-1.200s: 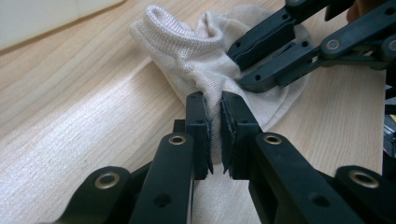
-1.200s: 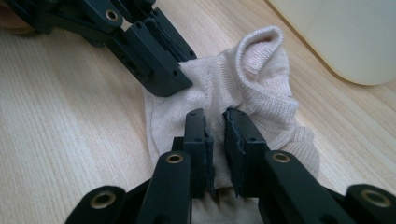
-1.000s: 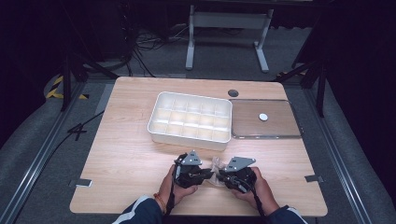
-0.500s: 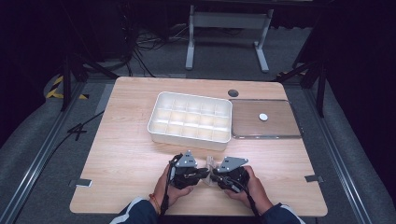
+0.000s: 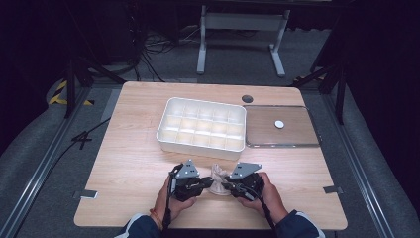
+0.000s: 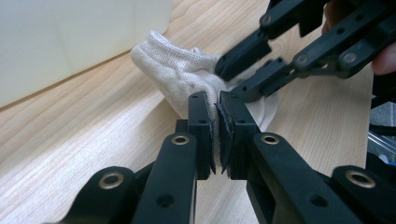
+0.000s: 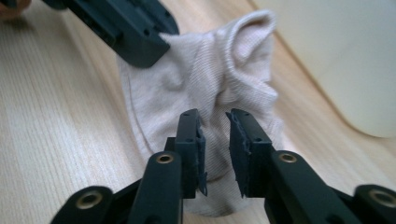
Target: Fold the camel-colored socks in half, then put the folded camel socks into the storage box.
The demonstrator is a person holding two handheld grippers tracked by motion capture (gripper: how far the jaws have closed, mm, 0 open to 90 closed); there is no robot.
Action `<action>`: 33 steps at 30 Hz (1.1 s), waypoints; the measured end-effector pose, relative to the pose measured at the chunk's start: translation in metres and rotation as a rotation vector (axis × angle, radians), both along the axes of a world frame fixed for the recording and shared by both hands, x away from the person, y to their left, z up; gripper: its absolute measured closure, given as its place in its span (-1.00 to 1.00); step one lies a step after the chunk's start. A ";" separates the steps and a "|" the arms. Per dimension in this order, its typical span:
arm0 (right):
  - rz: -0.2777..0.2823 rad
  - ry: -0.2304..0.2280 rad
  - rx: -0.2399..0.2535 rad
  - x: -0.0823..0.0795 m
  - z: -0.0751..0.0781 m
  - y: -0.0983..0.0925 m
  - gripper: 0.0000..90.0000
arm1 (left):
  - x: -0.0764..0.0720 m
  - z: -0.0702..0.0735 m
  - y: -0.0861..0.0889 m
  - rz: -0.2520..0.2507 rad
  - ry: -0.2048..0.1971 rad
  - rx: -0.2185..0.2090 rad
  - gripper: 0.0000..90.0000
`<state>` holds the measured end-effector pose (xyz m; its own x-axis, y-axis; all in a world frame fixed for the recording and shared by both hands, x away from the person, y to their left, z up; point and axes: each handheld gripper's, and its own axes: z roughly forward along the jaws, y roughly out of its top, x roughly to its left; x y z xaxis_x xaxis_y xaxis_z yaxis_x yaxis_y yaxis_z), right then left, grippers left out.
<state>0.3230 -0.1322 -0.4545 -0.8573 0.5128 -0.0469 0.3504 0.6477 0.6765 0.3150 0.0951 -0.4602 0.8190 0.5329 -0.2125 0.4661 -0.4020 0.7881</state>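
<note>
Cream sock (image 7: 205, 93) bunched on the wooden counter (image 5: 129, 163) just before the white compartment tray (image 5: 202, 126), left gripper (image 6: 218, 126) fingers pinched tight on its fabric, right gripper (image 7: 214, 140) fingers slightly parted, straddling a fold, grip unclear

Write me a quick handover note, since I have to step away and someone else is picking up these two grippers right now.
Left gripper: jaws shut on the cream ribbed fabric sock.
Right gripper: jaws a little apart with a fold of the sock between them; pads not clearly pressing.
The sock lies bunched on the light wooden table, between the grippers, just in front of the white plastic compartment tray.
Done: sock gathered and gripped from one side.
Left: the tray's compartments look empty; the sock probably still has to be folded and put in.
</note>
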 end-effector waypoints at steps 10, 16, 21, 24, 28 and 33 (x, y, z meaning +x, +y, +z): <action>0.027 0.022 -0.011 0.004 -0.007 0.012 0.74 | -0.003 0.000 0.002 0.006 -0.011 0.023 0.86; 0.020 0.017 -0.018 0.003 -0.008 0.014 0.74 | -0.005 0.003 -0.002 -0.010 -0.038 0.020 0.86; 0.007 0.040 0.045 0.004 -0.012 0.013 0.73 | -0.005 0.004 -0.009 -0.028 -0.022 0.010 0.86; 0.016 0.024 0.061 0.002 -0.013 0.013 0.63 | -0.004 0.003 -0.008 -0.026 -0.020 0.005 0.86; 0.018 -0.001 0.061 0.000 -0.005 0.007 0.40 | 0.000 0.002 -0.005 -0.023 -0.024 0.018 0.86; -0.028 -0.047 0.070 -0.003 0.013 -0.012 0.71 | 0.000 0.004 -0.004 -0.016 -0.033 0.028 0.86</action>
<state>0.3203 -0.1445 -0.4411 -0.8400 0.5402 -0.0504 0.3346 0.5888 0.7358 0.3151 0.0910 -0.4561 0.8338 0.5252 -0.1703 0.4331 -0.4309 0.7917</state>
